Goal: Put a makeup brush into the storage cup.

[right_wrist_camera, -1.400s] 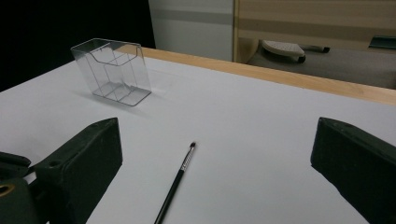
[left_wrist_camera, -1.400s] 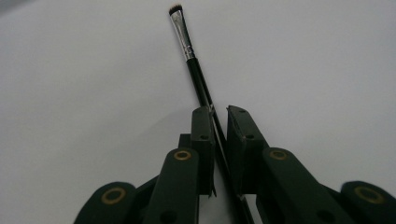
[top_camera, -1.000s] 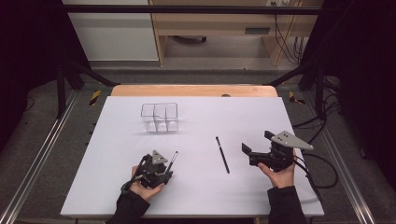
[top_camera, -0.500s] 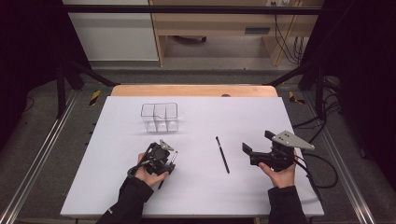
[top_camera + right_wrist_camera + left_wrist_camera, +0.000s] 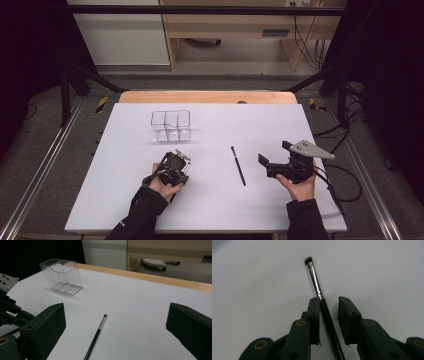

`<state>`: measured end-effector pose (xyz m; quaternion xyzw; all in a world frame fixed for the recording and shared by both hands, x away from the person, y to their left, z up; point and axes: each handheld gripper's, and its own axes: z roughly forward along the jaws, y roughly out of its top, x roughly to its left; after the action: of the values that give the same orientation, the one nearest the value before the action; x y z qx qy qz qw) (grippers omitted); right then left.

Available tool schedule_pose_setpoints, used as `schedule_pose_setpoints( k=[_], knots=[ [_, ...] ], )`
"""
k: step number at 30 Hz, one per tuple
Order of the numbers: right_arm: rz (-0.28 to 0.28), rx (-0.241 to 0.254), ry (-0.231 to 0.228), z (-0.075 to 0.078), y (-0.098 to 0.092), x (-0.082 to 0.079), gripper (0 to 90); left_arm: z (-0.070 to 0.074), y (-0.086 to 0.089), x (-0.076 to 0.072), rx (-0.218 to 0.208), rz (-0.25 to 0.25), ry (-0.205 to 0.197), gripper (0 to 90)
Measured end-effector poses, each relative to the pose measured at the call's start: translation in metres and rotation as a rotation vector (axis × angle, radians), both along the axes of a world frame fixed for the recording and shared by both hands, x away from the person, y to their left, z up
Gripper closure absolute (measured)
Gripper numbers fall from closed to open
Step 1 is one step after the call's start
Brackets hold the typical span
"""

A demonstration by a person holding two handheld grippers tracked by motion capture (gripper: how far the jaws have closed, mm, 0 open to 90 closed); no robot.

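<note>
1. Near of the clear organizer [image 5: 171, 125], on the white sheet [image 5: 120, 200]: left gripper [image 5: 174, 167] tipped down toward the sheet, gripped by the left hand [image 5: 161, 184], sleeve running in from the bottom edge.
2. In the left gripper view, jaws parted around a makeup brush [image 5: 317, 288]; black handle against the inner face of the left-hand jaw, a gap to the other jaw; not clamped.
3. Silver ferrule and dark, pale-tipped bristles reaching past the jaw tips; handle end cut off at the bottom of that view.
4. From above, that brush mostly covered by gripper and hand; hard to make out.
5. Right of the organizer and nearer the person: right gripper [image 5: 272, 162] held level in the right hand [image 5: 299, 186], jaws spread wide and holding nothing, pointing left.
6. Between the two grippers, a second brush [image 5: 238, 165] lying flat on the sheet, apart from both; lower handle cut off in the right gripper view.
</note>
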<state>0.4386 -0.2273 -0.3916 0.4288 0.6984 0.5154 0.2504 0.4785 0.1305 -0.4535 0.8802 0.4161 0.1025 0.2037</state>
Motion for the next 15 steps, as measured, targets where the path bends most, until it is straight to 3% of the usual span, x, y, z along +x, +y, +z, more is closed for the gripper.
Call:
schedule_pose_setpoints(
  k=[15],
  knots=[
    [-0.004, -0.005, 0.003, -0.0005, 0.0002, 0.0003, 2.6, 0.0003, 0.0007, -0.0007, 0.005, 0.022, 0.008, 82.9]
  ],
)
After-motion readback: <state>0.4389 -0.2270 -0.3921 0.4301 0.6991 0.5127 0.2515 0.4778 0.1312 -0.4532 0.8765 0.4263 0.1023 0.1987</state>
